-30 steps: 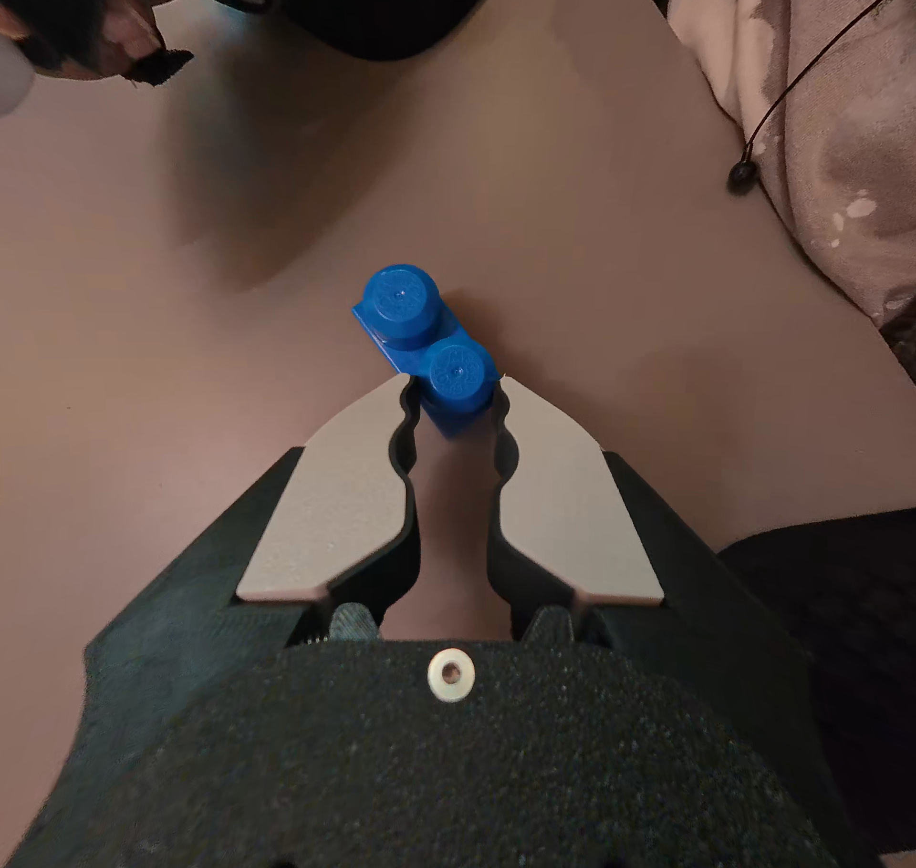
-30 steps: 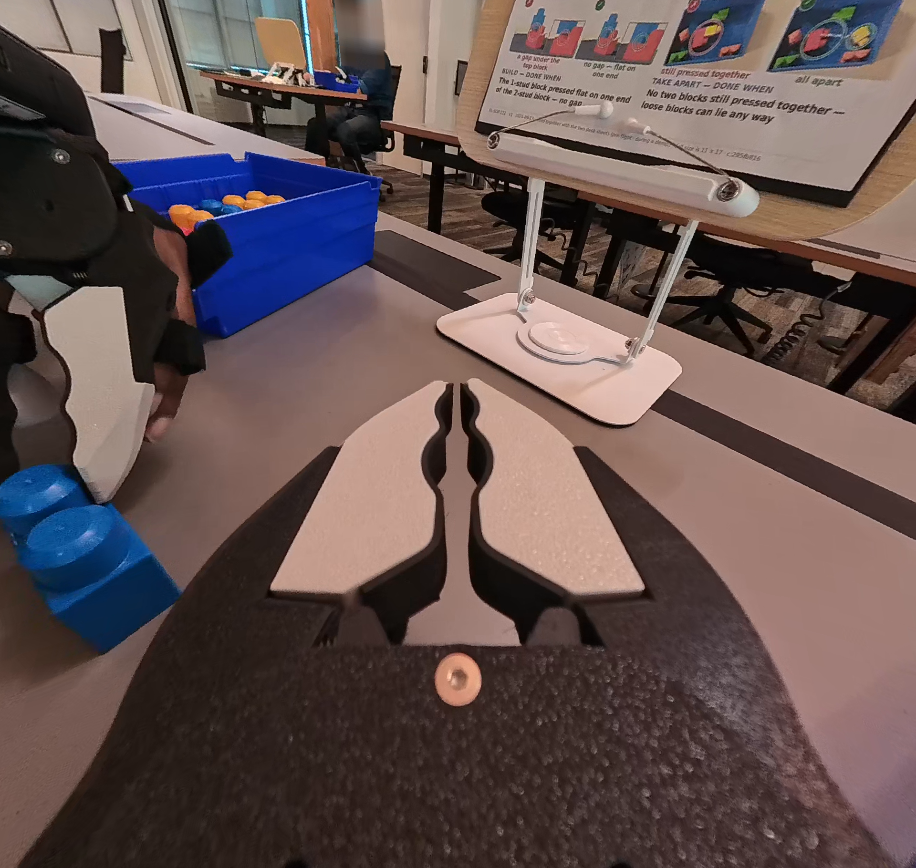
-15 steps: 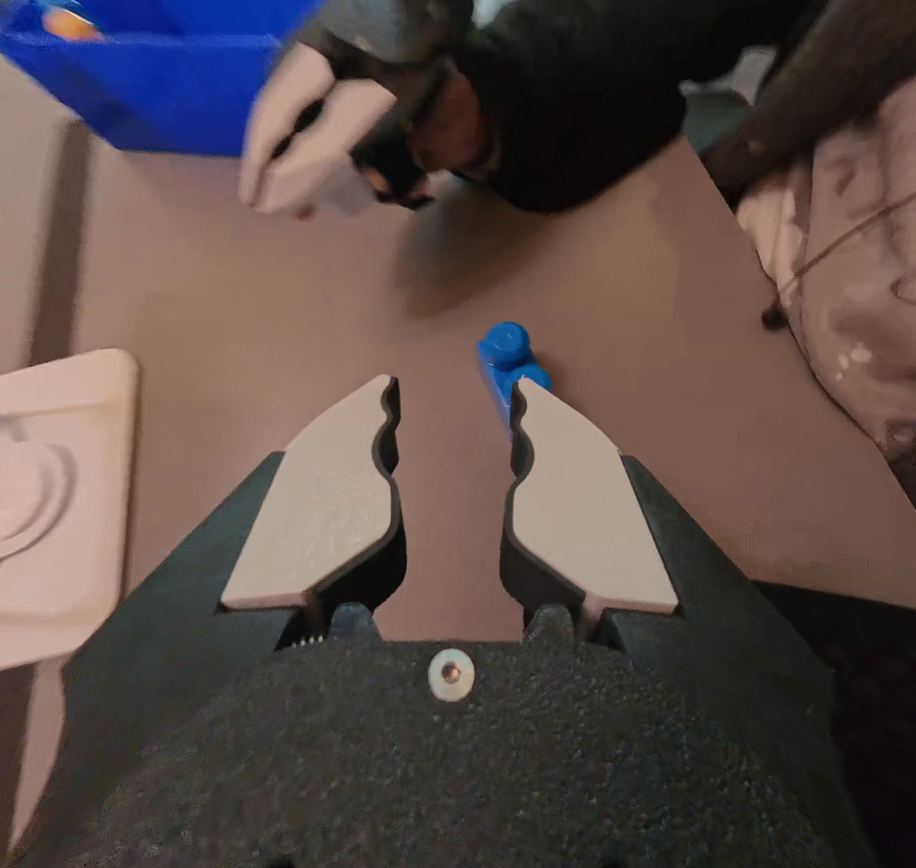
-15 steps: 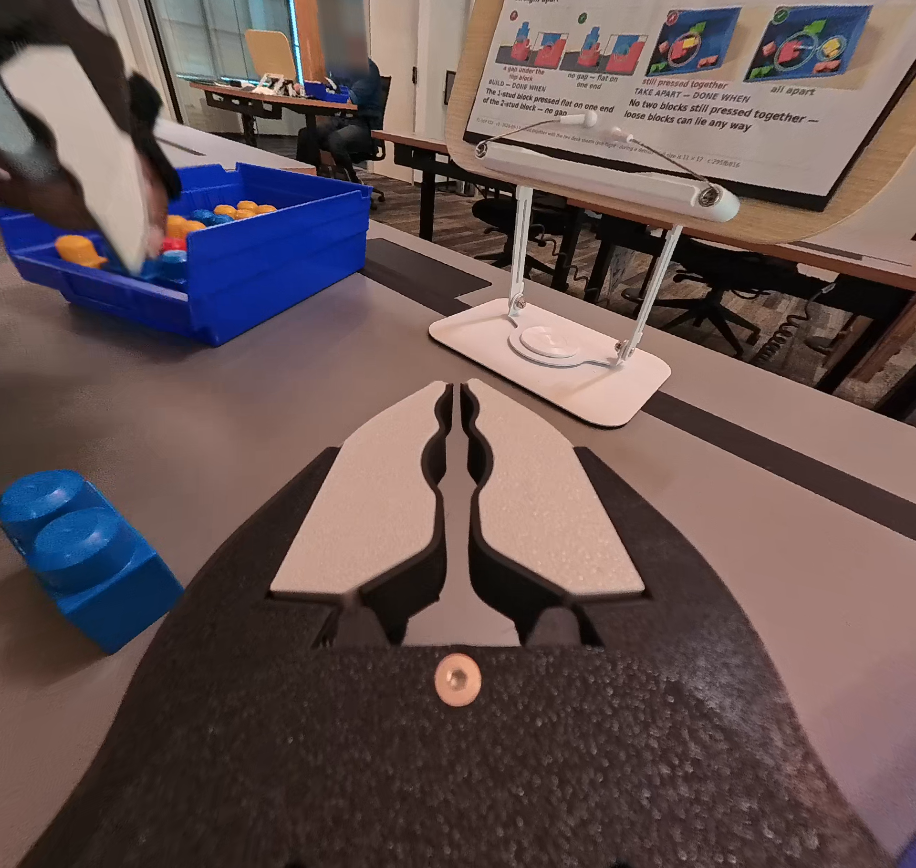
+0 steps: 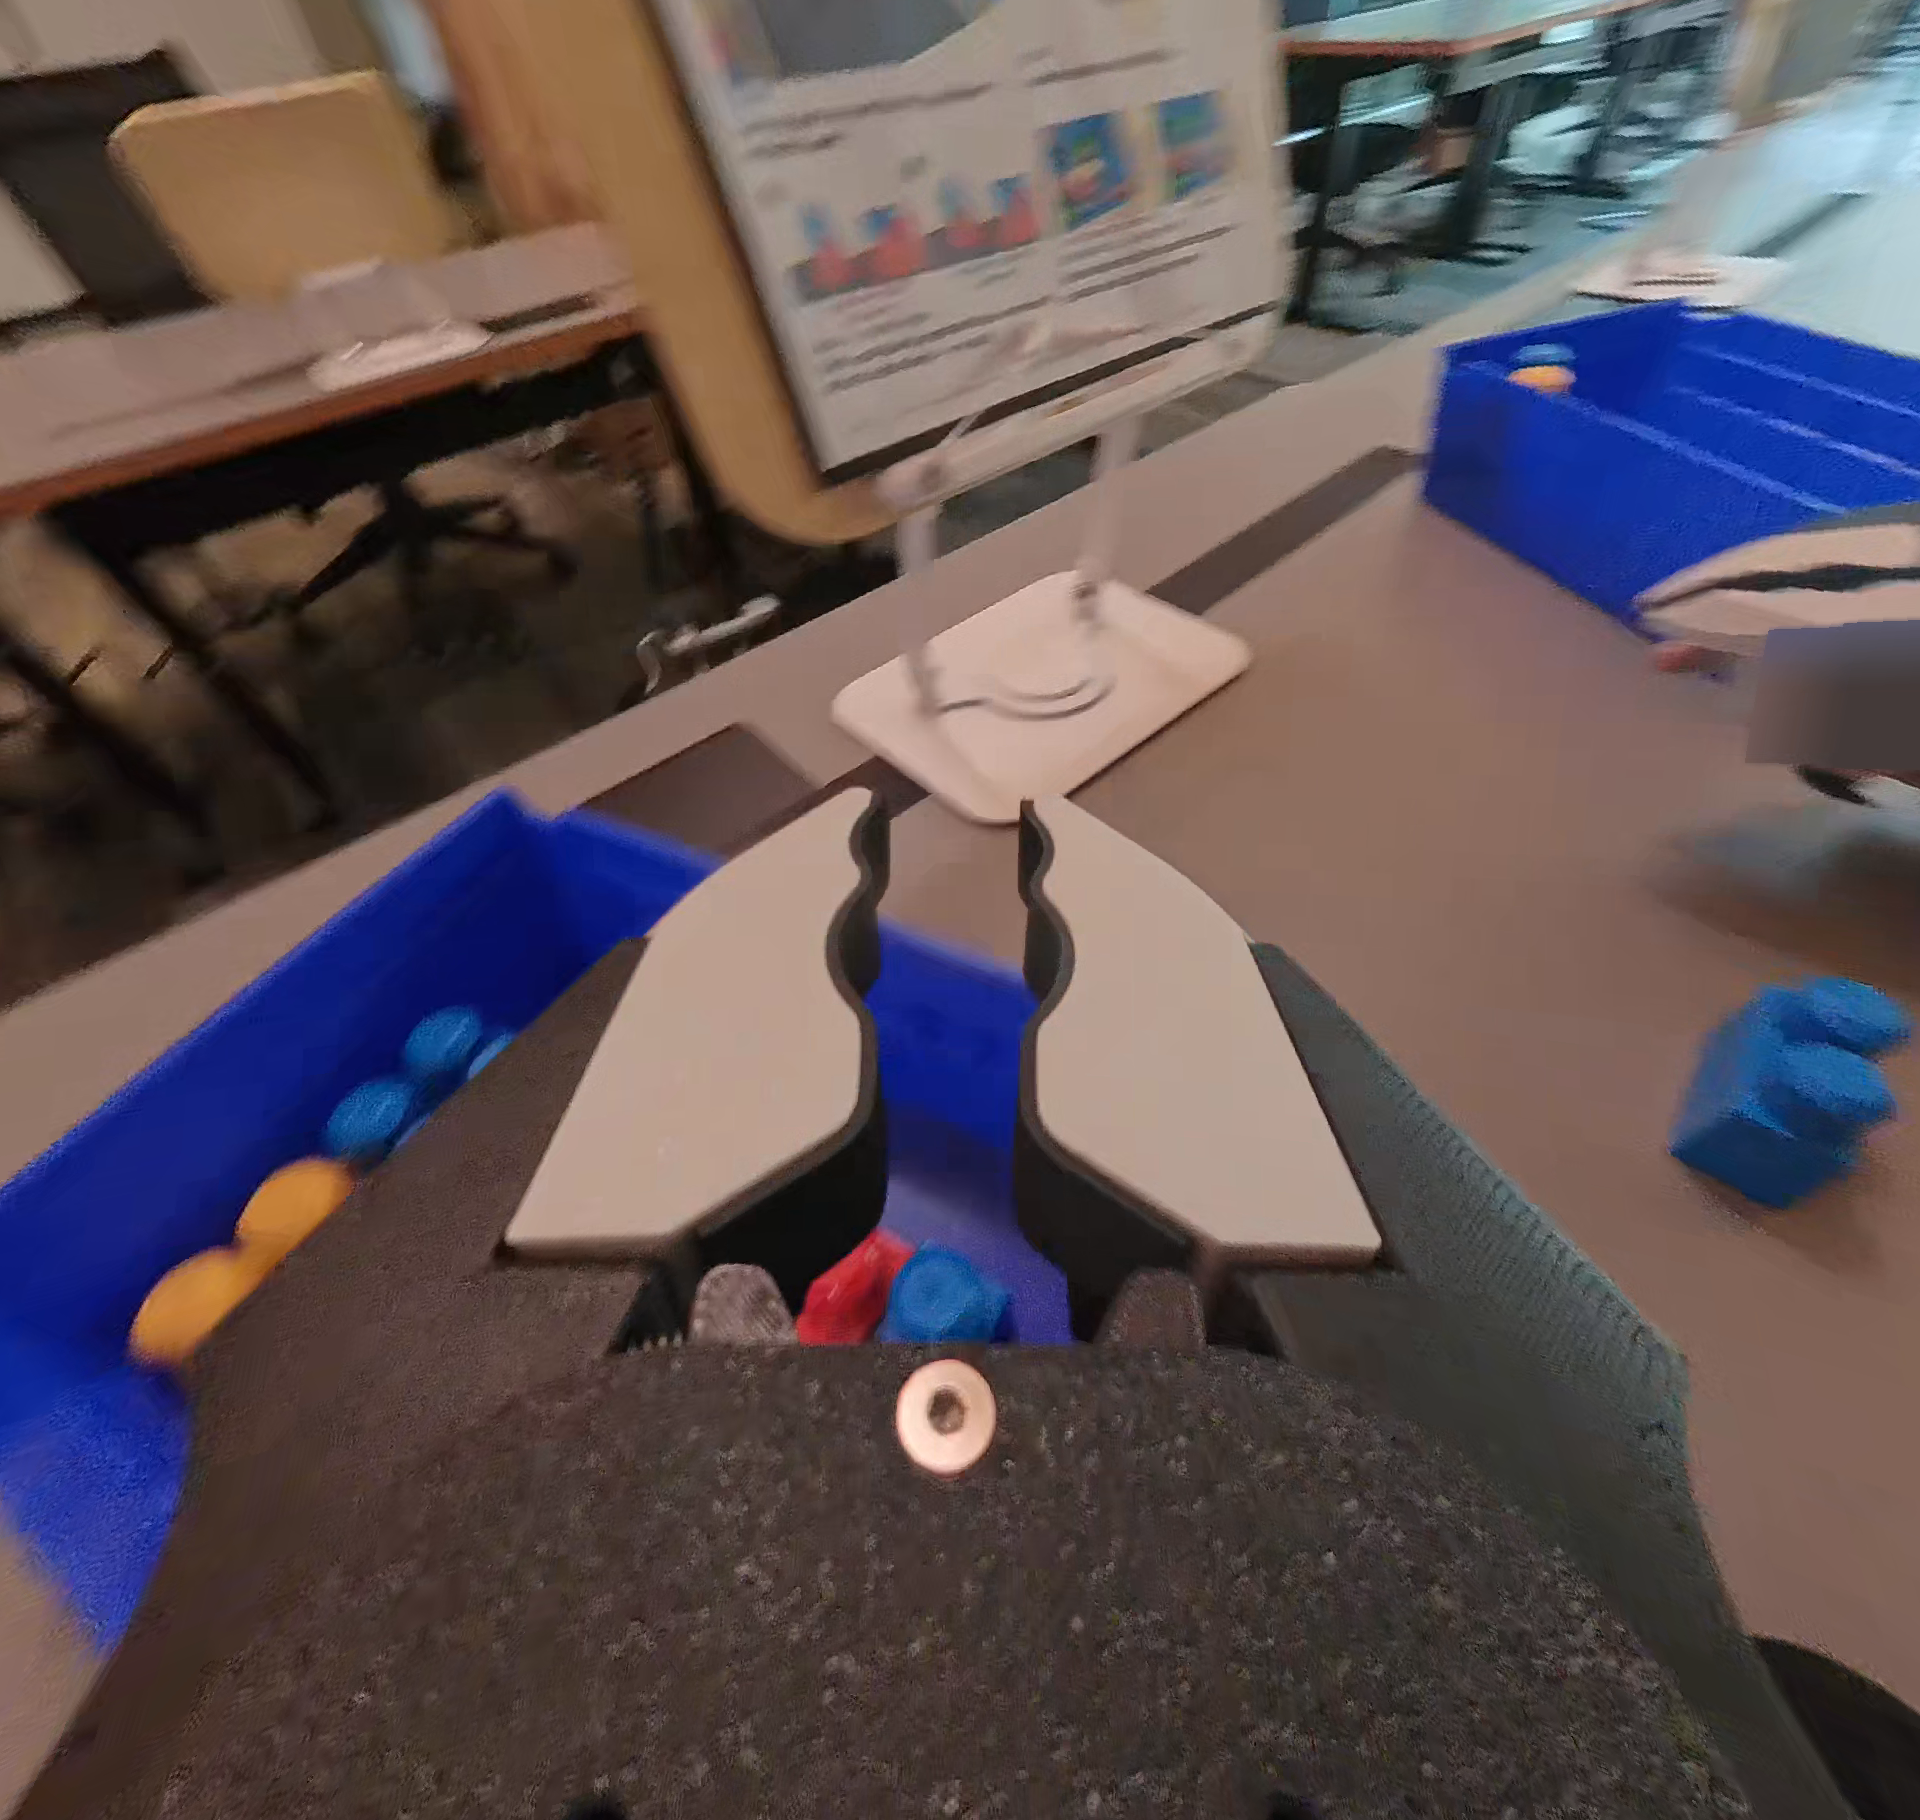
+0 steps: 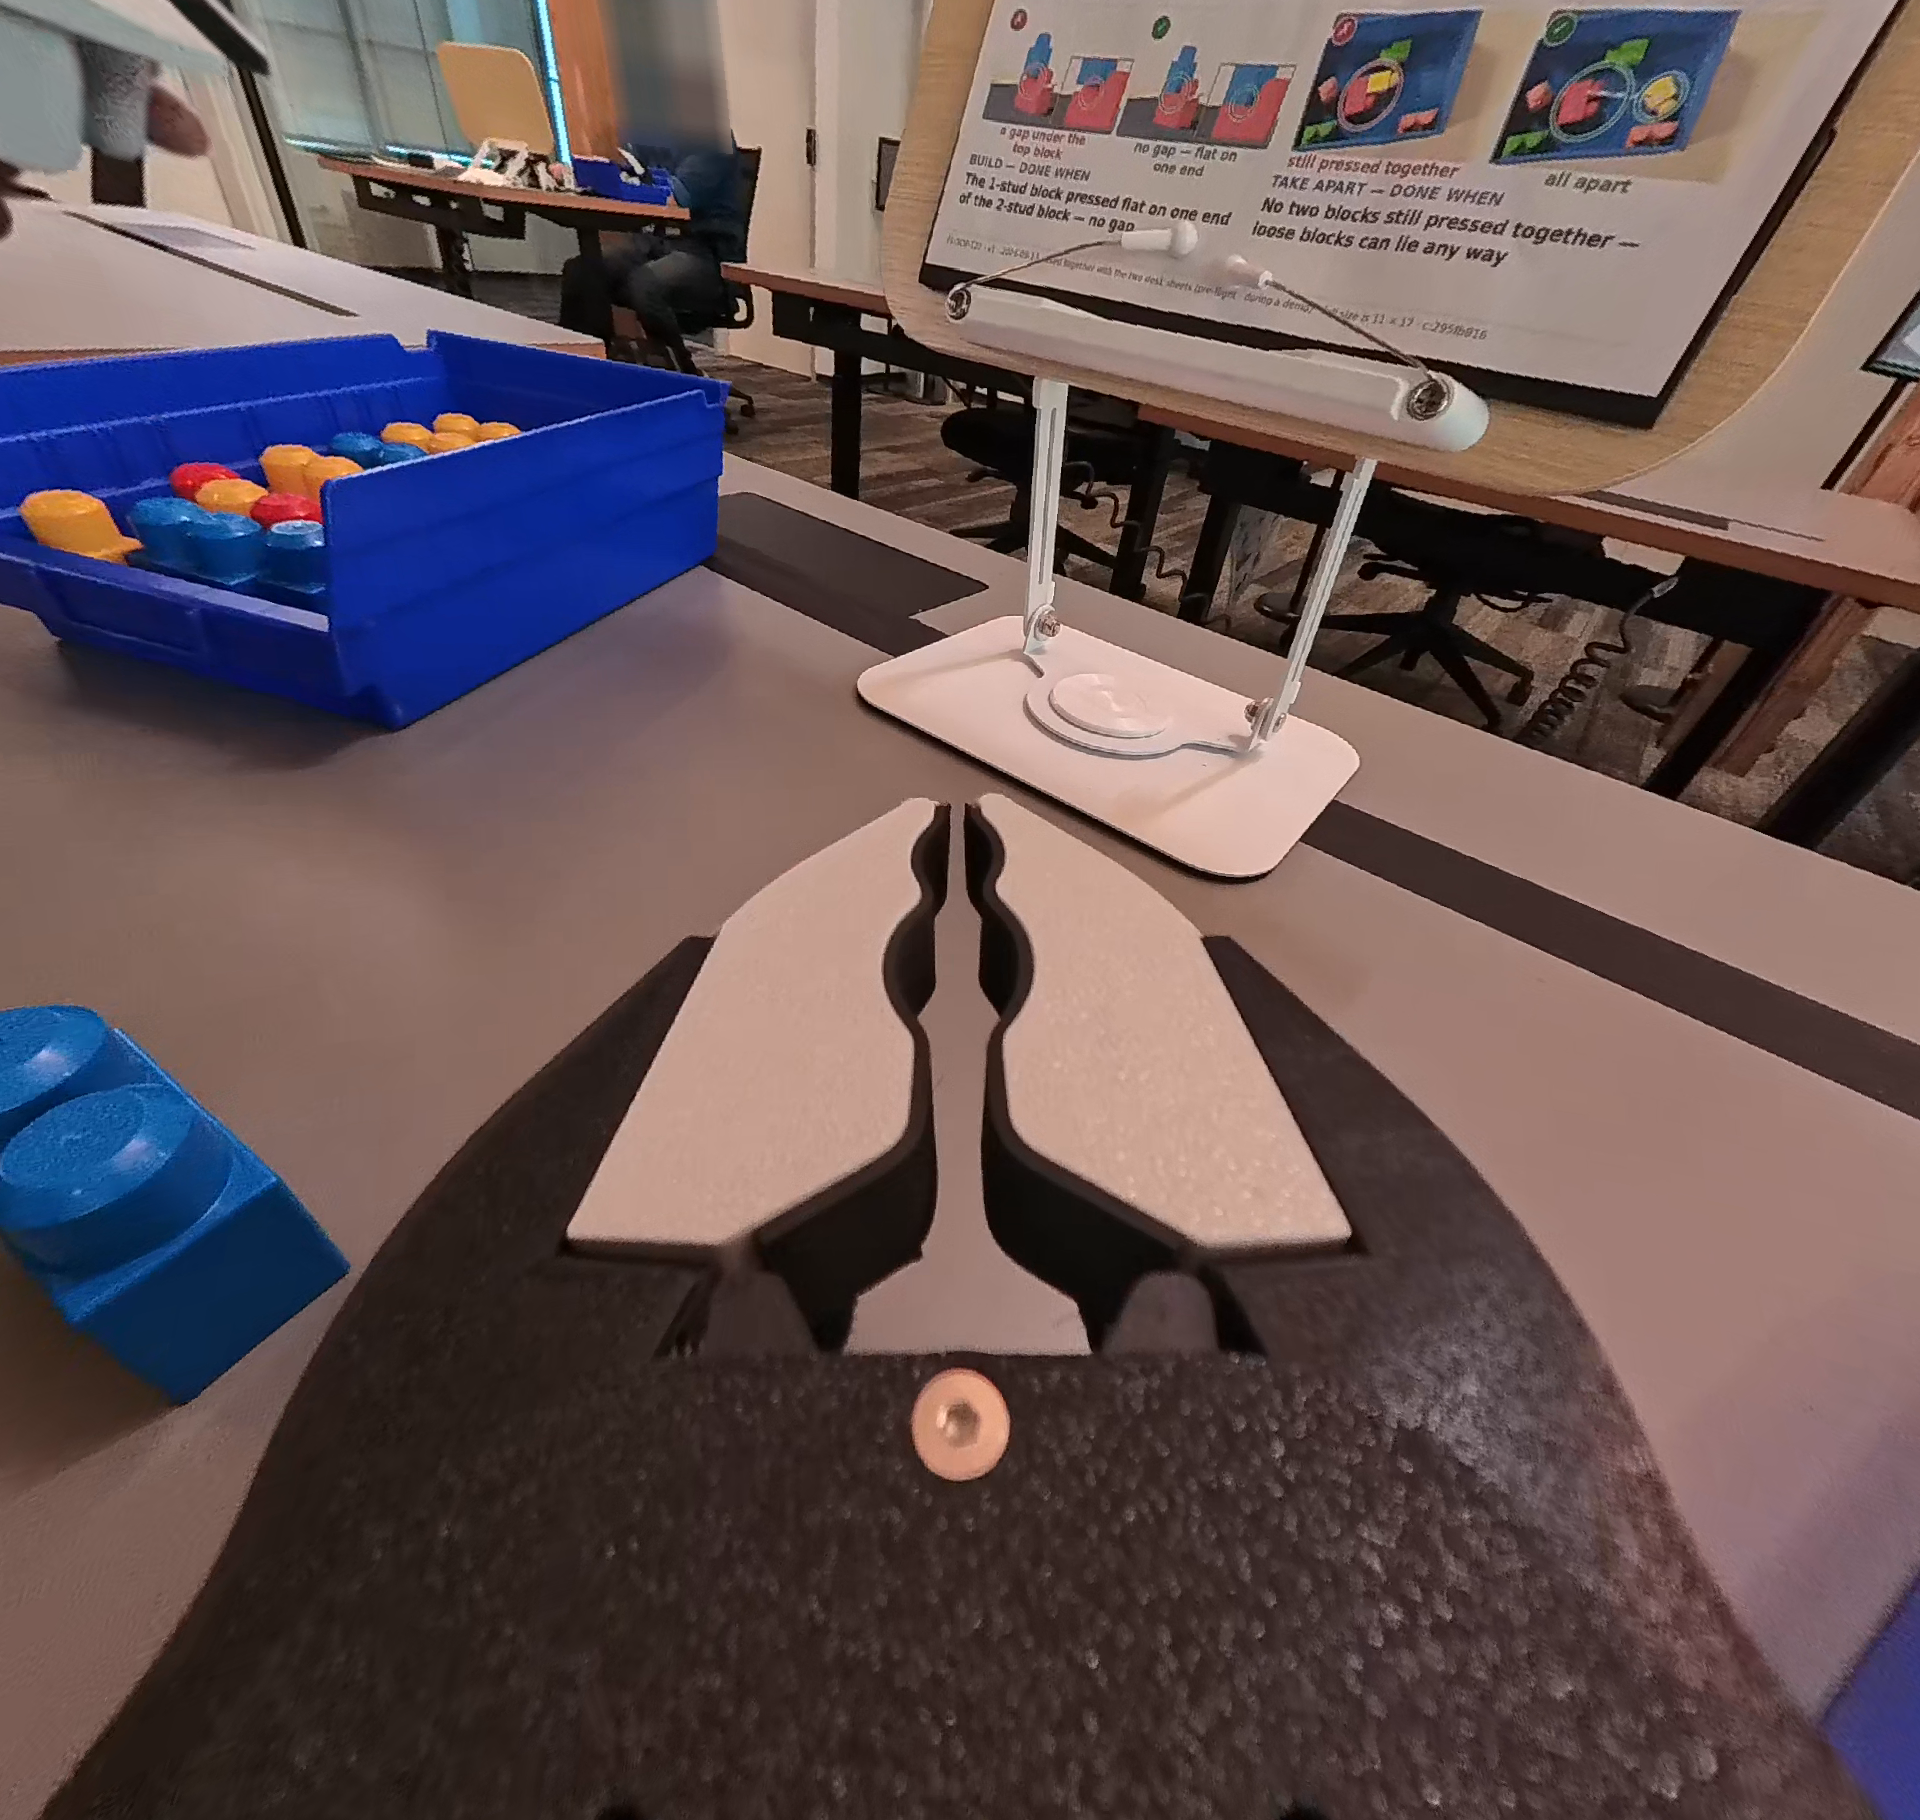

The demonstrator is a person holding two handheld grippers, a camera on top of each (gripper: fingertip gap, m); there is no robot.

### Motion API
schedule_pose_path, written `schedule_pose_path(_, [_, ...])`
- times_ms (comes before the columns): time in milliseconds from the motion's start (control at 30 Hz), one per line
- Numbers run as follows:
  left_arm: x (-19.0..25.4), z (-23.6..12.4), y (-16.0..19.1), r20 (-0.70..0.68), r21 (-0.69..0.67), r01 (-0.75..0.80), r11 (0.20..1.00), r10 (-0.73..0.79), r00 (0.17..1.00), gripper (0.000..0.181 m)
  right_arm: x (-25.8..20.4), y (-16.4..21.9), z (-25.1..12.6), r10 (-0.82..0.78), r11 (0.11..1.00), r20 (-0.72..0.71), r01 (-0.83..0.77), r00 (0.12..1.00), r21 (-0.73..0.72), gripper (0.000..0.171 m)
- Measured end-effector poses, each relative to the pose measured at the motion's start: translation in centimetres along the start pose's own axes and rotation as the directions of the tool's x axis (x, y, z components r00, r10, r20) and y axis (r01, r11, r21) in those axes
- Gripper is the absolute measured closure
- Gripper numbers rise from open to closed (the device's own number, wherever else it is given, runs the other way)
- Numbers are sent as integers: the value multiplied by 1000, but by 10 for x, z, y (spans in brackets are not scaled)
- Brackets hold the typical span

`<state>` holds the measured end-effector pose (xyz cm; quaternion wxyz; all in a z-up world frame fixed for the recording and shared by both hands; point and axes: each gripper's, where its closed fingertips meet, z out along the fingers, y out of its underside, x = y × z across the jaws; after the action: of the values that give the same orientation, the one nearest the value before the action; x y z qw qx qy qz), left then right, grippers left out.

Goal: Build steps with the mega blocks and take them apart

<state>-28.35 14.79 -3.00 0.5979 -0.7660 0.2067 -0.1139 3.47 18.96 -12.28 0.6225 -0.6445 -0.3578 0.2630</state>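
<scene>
A blue two-stud block lies loose on the grey table; it also shows in the right wrist view at the left edge. My left gripper is open and empty, held above a blue bin that holds several blue, orange and red blocks. The view is blurred. My right gripper is shut and empty, low over the table, to the right of the blue block. The left gripper shows high at the top left of the right wrist view.
A white stand with an instruction board is at the table's far side. The block bin sits left of it. A second blue bin is at the right, near the right gripper. There is about 35 cm between the tips of the two grippers.
My left gripper opened, let go of the blue two-stud block, rose and swung away to above the block bin. The right gripper stayed shut and nearly still.
</scene>
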Motion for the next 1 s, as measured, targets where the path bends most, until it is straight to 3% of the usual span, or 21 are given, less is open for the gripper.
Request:
schedule_pose_path(133, [-46, -7, 34, 197, -132, 98, 986, -71, 978, 159, 0, 2, 1, 4, 1000, 5, -4, 1000, -7, 169])
schedule_pose_path(267, [-61, -8, 50, 242, -200, 132, 971, -82, 967, 158, -1, 2, 1, 2, 1000, 5, -1, 1000, -11, 169])
schedule_pose_path(1000, [-66, 34, 101, 189, -516, 69, 854, 35, 981, 146, -3, 4, 2, -1, 1000, 16, 1, 1000, -21, 169])
